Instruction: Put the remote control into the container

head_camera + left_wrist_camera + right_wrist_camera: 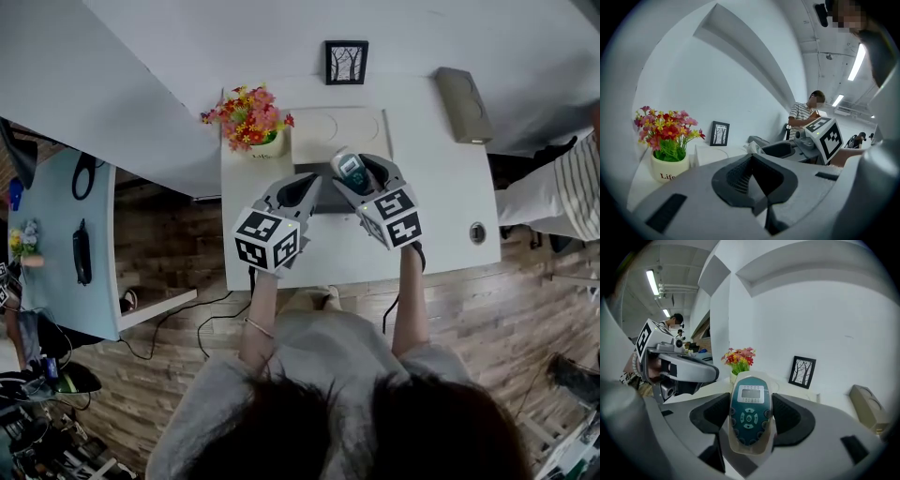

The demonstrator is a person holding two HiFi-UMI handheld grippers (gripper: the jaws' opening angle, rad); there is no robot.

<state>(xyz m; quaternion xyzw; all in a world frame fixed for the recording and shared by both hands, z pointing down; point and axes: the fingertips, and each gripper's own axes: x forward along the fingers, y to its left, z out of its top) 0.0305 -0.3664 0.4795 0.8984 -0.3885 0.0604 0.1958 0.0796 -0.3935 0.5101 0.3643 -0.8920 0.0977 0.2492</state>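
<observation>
My right gripper (357, 172) is shut on the remote control (349, 167), a teal handset with a small screen and a pale rim (749, 413). It is held above the white table (441, 197), just in front of the white shallow container (337, 131). In the right gripper view the container (787, 386) lies just behind the remote. My left gripper (302, 190) hovers beside it on the left, its jaws (752, 176) shut with nothing between them. A dark grey flat thing (323, 202) lies under both grippers, mostly hidden.
A pot of red and yellow flowers (249, 120) stands left of the container, and a small black picture frame (346, 62) leans on the wall behind it. A beige box (461, 103) lies at the table's right back. A person in a striped shirt (572, 183) stands at right.
</observation>
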